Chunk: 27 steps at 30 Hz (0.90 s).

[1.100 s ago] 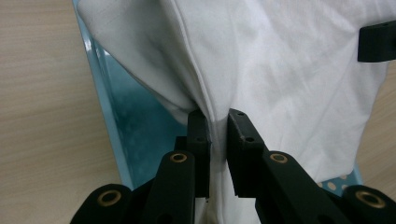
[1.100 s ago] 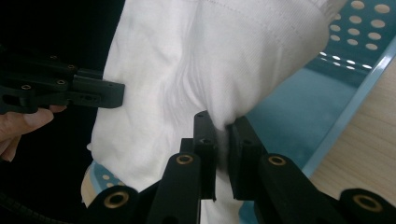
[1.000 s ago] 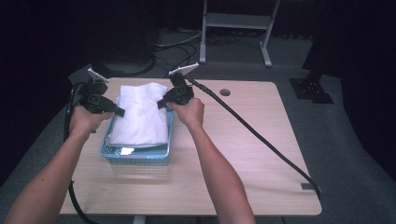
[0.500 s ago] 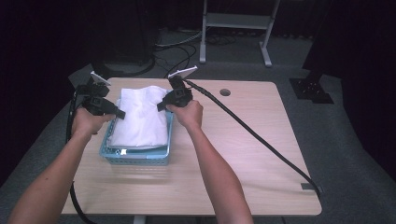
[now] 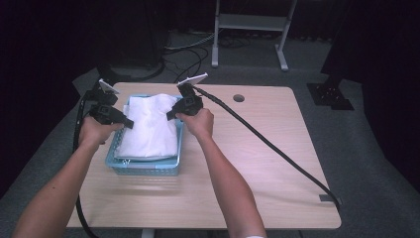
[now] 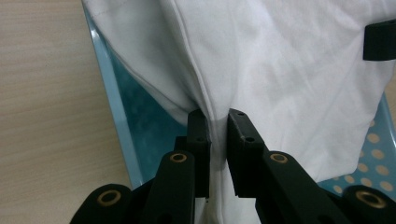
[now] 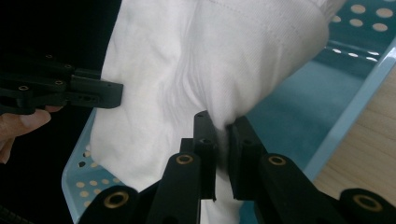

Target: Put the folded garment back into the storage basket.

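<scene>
A white cloth lies bunched in a light blue perforated basket on the left half of the wooden table. My left gripper is shut on the cloth's left edge; in the left gripper view a fold of white cloth is pinched between the black jaws of the left gripper. My right gripper is shut on the cloth's right edge, and in the right gripper view the cloth bunches into the right gripper. The basket sits under the lifted fabric.
The table is bare wood right of the basket, with a round cable hole near its far edge. A thick black cable runs from my right gripper across the table to the right. A metal stand stands behind on the dark floor.
</scene>
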{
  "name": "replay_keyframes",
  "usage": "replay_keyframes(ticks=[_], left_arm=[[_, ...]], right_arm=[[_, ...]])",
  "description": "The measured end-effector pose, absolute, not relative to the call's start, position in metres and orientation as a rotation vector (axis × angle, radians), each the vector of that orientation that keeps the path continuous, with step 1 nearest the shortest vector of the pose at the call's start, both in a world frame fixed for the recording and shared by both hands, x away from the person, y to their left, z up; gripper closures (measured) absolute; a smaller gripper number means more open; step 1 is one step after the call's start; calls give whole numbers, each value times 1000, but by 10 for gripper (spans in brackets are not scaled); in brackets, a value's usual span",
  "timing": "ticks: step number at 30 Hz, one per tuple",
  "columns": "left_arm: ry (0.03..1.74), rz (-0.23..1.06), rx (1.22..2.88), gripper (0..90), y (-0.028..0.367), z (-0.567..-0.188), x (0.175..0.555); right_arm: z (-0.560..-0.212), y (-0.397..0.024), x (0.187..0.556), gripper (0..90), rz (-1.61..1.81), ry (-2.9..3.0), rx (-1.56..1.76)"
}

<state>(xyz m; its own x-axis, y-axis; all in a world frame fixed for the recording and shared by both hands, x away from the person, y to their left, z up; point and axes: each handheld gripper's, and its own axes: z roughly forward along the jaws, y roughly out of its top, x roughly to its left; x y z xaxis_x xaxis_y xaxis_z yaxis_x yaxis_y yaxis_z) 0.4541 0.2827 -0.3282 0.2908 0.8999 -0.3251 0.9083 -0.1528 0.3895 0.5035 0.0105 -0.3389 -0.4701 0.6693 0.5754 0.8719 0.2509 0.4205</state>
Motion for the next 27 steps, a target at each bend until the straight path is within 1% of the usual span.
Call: replay_keyframes(ticks=[27], left_arm=[[1632,-32,2101,805,279,-345,463]], right_arm=[[-357,11,510,834,-997,-2252,-1439]])
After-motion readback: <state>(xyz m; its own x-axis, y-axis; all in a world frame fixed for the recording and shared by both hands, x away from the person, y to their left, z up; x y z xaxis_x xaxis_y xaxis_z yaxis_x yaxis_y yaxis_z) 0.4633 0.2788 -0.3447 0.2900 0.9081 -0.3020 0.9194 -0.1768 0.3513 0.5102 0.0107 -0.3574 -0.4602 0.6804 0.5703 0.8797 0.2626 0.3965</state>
